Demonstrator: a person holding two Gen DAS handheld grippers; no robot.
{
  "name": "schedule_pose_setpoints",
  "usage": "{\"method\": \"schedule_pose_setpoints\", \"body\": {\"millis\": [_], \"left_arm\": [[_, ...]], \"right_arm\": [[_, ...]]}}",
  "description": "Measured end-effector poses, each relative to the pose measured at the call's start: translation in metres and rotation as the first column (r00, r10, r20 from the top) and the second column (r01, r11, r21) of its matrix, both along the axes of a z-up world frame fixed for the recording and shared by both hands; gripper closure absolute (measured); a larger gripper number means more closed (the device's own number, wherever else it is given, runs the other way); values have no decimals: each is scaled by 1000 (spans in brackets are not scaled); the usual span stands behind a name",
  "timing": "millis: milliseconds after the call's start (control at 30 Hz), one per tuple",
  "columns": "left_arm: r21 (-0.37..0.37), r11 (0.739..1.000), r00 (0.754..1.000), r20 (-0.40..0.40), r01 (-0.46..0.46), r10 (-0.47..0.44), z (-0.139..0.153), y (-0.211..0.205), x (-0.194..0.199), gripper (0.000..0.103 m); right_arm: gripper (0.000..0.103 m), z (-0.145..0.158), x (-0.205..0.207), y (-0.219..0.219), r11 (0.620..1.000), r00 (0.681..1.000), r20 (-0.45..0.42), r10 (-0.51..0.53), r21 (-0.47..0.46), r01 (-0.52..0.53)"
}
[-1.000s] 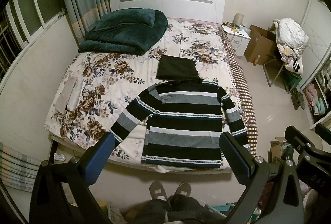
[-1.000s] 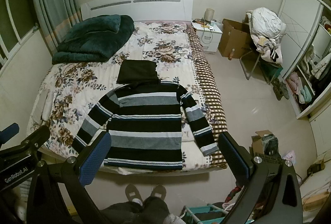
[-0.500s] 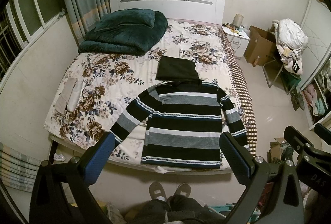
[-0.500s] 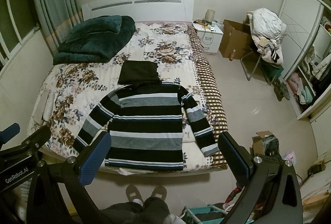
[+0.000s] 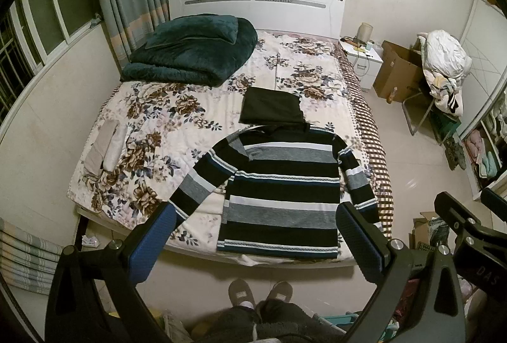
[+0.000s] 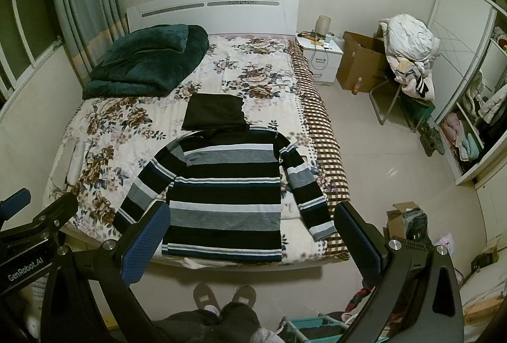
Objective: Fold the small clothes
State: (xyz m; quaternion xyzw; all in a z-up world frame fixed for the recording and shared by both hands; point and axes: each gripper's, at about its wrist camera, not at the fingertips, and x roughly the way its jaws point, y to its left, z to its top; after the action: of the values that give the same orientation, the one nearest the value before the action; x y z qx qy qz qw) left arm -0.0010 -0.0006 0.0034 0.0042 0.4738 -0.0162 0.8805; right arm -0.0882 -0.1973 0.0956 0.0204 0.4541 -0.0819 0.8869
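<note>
A black, grey and white striped hooded sweater [image 5: 282,187] [image 6: 226,190] lies flat on the floral bed [image 5: 177,108] [image 6: 253,80], its dark hood pointing toward the headboard and both sleeves spread out. My left gripper [image 5: 256,235] is held high above the foot of the bed, open and holding nothing. My right gripper [image 6: 252,232] hovers beside it at about the same height, also open and holding nothing. Each gripper shows at the edge of the other's view. A person's slippered feet [image 5: 259,295] stand at the foot of the bed.
A folded dark green blanket [image 5: 193,51] sits at the head of the bed on the left, pale folded cloth [image 5: 106,149] along the left edge. On the right are a nightstand [image 6: 320,57], a cardboard box [image 6: 361,61], a chair piled with clothes [image 6: 408,51] and wardrobe shelves [image 6: 469,133].
Both views have drifted slightly, with the bed and sweater sitting a little lower in frame. The sweater has not moved and both grippers stay open.
</note>
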Motion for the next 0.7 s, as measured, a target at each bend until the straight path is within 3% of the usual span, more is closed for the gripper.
{"method": "schedule_pose_setpoints", "body": {"millis": [367, 533, 700], "left_arm": [[-4, 1000, 1000, -3, 0, 0, 0, 1, 0, 0], [22, 1000, 1000, 20, -8, 8, 2, -17, 26, 0], [102, 995, 996, 85, -21, 12, -44, -17, 75, 0]], "right_arm": [[0, 0, 4, 4, 1000, 1000, -1, -1, 1, 1], [0, -7, 12, 6, 1000, 1000, -21, -14, 23, 14], [0, -48, 39, -12, 991, 993, -65, -100, 82, 105]]}}
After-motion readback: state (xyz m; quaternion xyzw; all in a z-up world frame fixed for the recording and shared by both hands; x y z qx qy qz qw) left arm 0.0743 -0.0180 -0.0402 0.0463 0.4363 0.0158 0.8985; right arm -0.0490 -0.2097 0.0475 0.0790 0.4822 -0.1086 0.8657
